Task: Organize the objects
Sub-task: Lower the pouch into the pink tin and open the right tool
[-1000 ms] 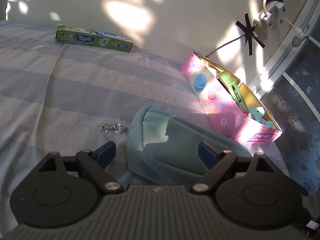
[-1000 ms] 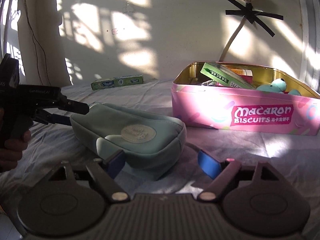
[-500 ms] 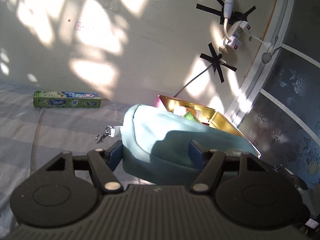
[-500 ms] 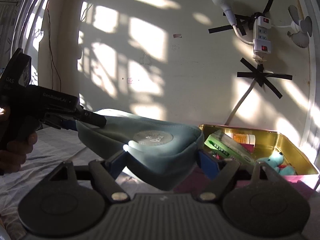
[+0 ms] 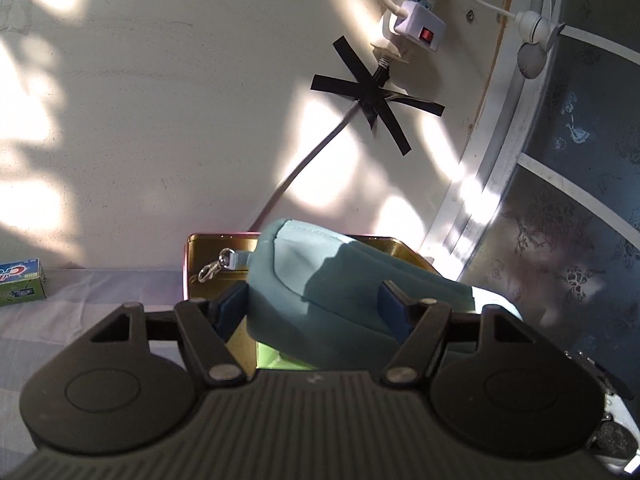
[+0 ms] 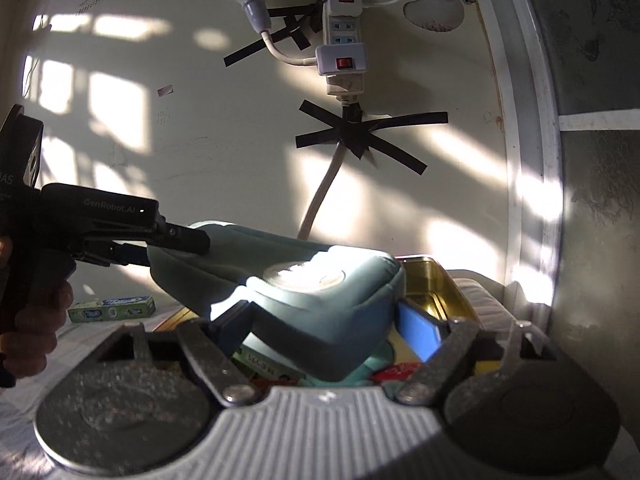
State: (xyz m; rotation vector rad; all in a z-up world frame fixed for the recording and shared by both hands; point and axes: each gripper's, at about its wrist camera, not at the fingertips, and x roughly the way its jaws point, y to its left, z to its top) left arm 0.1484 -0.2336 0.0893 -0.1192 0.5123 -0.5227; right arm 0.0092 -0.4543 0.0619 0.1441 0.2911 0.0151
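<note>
Pouch, soft and light, hangs over the open tin, sagging between our tongs. Left tongs clamp one end. Right tongs pinch the other, jaws easing apart. We would grip the padded ends, never the clip.

Matt teal cloth pouch; glossy gold metal tin; rough plaster wall.
</note>
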